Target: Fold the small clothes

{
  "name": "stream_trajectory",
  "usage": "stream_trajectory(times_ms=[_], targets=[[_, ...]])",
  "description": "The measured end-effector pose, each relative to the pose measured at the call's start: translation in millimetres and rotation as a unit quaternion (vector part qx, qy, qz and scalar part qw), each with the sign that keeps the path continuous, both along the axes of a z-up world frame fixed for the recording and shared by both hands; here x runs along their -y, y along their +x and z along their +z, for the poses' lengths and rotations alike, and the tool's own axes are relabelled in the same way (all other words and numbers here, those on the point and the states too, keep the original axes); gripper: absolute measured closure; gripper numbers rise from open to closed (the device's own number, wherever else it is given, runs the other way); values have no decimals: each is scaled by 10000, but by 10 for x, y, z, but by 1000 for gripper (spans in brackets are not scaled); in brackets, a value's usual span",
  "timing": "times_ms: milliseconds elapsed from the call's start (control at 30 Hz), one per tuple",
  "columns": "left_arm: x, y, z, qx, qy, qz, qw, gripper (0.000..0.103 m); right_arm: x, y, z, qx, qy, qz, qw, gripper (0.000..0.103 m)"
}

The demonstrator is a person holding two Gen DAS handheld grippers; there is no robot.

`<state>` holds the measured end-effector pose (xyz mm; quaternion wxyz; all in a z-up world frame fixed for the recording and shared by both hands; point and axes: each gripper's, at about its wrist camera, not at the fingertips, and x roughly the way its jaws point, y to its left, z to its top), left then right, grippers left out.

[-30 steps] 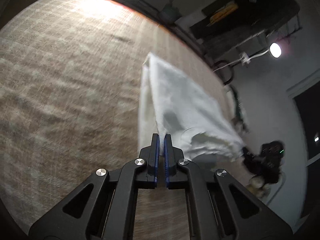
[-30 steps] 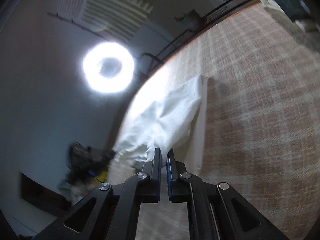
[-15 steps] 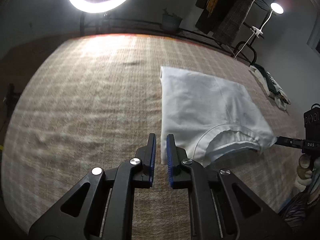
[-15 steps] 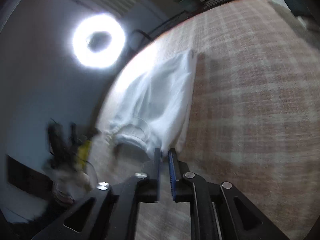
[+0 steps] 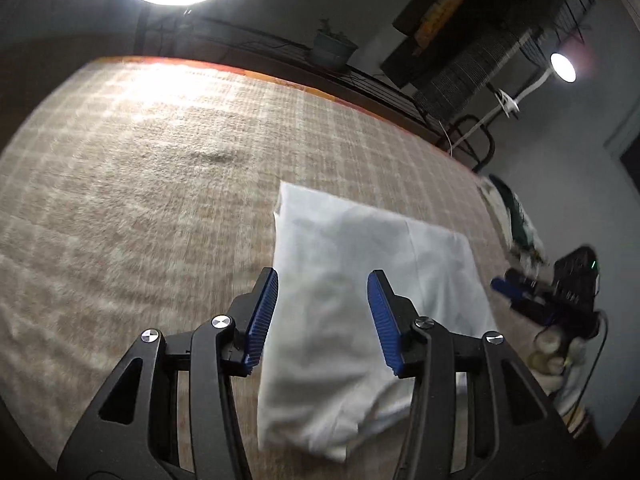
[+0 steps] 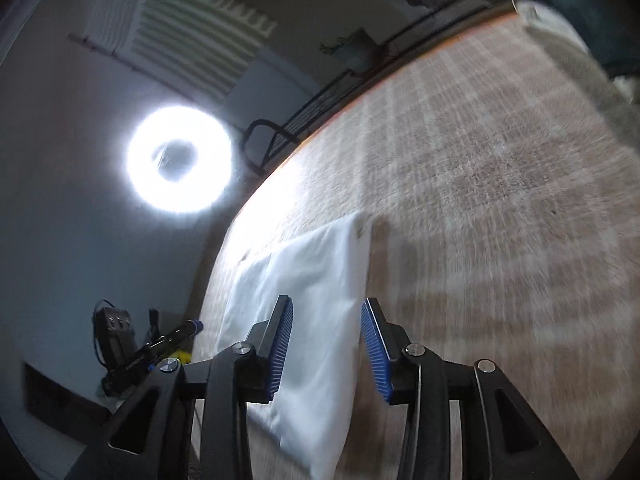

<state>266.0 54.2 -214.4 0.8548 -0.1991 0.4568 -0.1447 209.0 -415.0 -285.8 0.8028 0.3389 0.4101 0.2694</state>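
A small white garment (image 5: 360,280) lies folded flat on the beige checked cloth (image 5: 140,200). It also shows in the right wrist view (image 6: 320,280). My left gripper (image 5: 324,312) is open and empty, its blue pads spread just above the garment's near part. My right gripper (image 6: 326,340) is open and empty over the garment's other edge. The right gripper also shows in the left wrist view (image 5: 520,288) at the garment's right side, and the left one shows in the right wrist view (image 6: 172,340) at the far left.
A ring light (image 6: 180,160) shines beyond the surface's far edge. A pile of dark and light clothes (image 5: 516,216) lies at the right edge of the cloth, and shows in the right wrist view (image 6: 580,20) too. A small lamp (image 5: 562,67) and racks stand behind.
Both grippers were shut on the white garment and carried it over; they have let go and opened. The garment now lies flat in a folded rectangle.
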Motion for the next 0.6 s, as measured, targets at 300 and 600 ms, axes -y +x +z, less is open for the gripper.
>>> stream_trajectory(times_ms=[300, 600], targets=[[-215, 742, -531, -670, -1008, 321, 9921, 69, -111, 558, -187, -262, 279, 139, 9992, 77], [-227, 914, -648, -696, -1051, 192, 9918, 99, -160, 878, -211, -282, 786, 237, 9962, 88]])
